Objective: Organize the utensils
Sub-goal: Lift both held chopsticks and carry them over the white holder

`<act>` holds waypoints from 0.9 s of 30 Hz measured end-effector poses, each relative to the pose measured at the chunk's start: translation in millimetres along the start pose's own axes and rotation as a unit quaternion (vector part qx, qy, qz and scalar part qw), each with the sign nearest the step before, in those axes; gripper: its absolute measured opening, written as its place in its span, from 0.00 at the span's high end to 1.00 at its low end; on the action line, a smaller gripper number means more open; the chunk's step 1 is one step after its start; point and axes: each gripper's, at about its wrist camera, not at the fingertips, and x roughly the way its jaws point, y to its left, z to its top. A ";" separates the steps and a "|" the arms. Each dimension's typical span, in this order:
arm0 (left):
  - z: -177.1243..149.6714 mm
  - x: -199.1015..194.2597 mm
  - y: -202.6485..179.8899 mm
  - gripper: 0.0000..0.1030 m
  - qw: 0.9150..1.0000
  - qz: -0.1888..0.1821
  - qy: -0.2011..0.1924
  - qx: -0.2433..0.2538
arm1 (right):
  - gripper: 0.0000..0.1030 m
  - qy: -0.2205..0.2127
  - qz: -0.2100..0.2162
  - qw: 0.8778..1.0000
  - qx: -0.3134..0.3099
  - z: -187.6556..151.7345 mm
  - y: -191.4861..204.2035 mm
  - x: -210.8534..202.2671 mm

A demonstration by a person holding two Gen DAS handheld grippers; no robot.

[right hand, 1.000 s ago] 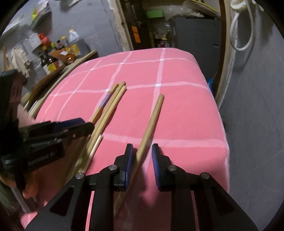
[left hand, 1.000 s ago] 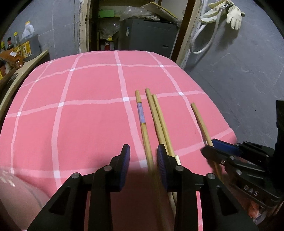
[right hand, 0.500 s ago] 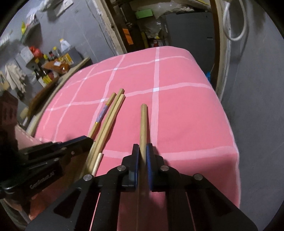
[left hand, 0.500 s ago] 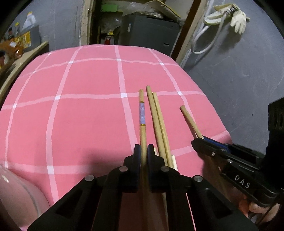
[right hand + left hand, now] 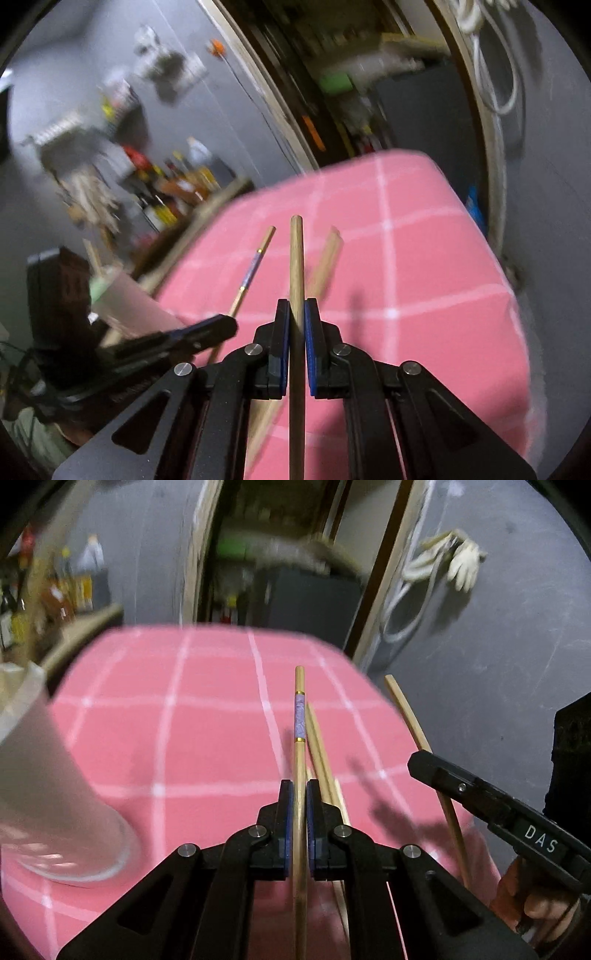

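Over the pink checked tablecloth (image 5: 207, 738) both of my grippers are lifted clear of the fabric, each clamped on one chopstick. Between the blue pads of my left gripper (image 5: 300, 812) I pinch the chopstick with the purple patterned band (image 5: 299, 716); it runs straight ahead out of the jaws, its far end raised above the cloth. Just to the right of it two plain wooden chopsticks (image 5: 319, 753) lie side by side on the cloth, passing under my left gripper's right finger. Further right, my right gripper (image 5: 295, 332) squeezes a plain wooden chopstick (image 5: 296, 258), which points forward and is off the table as well; in the left wrist view that same stick (image 5: 417, 734) slants up past the table's right edge, and my hand (image 5: 532, 897) shows beneath the black gripper body. From the right wrist view the banded chopstick (image 5: 255, 266) angles up on the left, with my left gripper's dark tip (image 5: 218, 328) at its lower end. On the table's left side stands a clear glass cup (image 5: 55, 794), blurred, well apart from the chopsticks.
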 end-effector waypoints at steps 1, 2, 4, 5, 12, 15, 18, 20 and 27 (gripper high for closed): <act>-0.1 -8.5 -0.4 0.96 1.000 -0.006 -0.017 -0.003 | 0.94 -0.019 0.004 1.000 -0.006 -0.3 5.3 -5.3; -0.2 -20.4 -0.3 0.96 0.999 -0.011 -0.042 -0.004 | 0.94 -0.046 0.010 0.999 -0.014 -0.2 13.1 -12.7; -0.1 -37.0 -1.7 0.96 0.997 -0.007 -0.079 -0.003 | 0.94 -0.072 0.015 0.997 -0.028 1.6 24.5 -19.7; 0.7 -45.0 -2.1 0.96 0.996 -0.004 -0.095 -0.003 | 0.94 -0.090 0.017 0.995 -0.039 4.2 32.6 -24.1; 10.6 -103.9 8.3 0.96 0.979 0.001 -0.205 -0.011 | 0.94 -0.175 0.072 0.980 -0.068 19.8 74.3 -33.8; 19.4 -125.1 19.5 0.96 0.972 0.006 -0.235 -0.016 | 0.94 -0.197 0.092 0.973 -0.081 29.3 94.5 -26.8; 29.5 -142.8 36.8 0.96 0.965 0.016 -0.261 -0.021 | 0.94 -0.213 0.115 0.966 -0.093 39.6 116.9 -18.8; 31.7 -158.7 52.7 0.96 0.960 0.023 -0.276 -0.027 | 0.94 -0.222 0.129 0.961 -0.101 44.5 133.4 -12.6; 59.1 -187.5 114.6 0.96 0.948 0.061 -0.310 -0.039 | 0.94 -0.241 0.165 0.951 -0.101 68.4 178.9 20.1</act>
